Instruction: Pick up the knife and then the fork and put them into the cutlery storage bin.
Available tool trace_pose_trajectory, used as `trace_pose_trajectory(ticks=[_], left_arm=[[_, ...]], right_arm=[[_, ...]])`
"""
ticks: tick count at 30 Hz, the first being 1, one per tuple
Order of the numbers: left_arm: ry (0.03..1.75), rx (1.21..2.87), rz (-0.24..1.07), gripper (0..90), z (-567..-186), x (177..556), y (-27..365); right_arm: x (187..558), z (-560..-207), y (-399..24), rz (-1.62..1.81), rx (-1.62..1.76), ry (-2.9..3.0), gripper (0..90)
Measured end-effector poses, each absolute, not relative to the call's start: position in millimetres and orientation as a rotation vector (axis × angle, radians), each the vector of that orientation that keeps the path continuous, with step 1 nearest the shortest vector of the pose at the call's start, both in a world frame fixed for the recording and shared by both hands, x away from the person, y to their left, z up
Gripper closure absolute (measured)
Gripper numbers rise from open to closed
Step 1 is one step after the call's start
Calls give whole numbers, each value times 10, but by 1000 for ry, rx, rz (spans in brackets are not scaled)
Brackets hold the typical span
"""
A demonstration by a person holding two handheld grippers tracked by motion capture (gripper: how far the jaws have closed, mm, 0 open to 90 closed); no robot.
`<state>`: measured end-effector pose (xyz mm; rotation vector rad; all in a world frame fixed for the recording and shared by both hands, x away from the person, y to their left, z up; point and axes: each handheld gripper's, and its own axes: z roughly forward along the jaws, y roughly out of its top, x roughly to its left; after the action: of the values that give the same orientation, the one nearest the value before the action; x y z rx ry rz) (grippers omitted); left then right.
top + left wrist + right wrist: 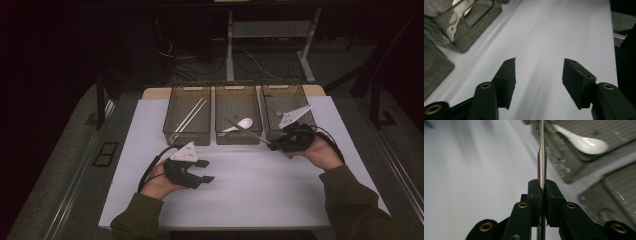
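Observation:
My right gripper (543, 185) is shut on the thin handle of a steel utensil (541, 157); its far end is out of frame in the right gripper view. In the high view my right gripper (278, 145) hovers at the front of the right-hand bin (288, 87), and the steel utensil (250, 131) slants left over the middle bin (237, 89). A white spoon (243, 123) (584, 143) lies in that middle bin. My left gripper (208, 171) (539, 72) stands open over the white mat (250, 195), nothing between its jaws.
Three dark mesh bins stand in a row at the back of the mat. The left bin (187, 90) holds pale chopsticks (192, 114). A small object (276, 110) lies in the right-hand bin. Dark floor, cables and table legs lie beyond.

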<state>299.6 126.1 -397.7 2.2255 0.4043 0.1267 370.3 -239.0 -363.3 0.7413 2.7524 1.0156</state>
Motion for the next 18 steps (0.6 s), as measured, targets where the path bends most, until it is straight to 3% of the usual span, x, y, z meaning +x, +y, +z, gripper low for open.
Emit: trace_pose_trajectory(ticks=[9, 18], left_arm=[[536, 2161, 155, 285, -4160, 2814, 1473], [610, 2120, 203, 122, -4222, 2727, 1520]], right_arm=[[4114, -3384, -2755, 979, 928, 2620, 835], [4546, -3392, -2980, 911, 1109, 2516, 835]])
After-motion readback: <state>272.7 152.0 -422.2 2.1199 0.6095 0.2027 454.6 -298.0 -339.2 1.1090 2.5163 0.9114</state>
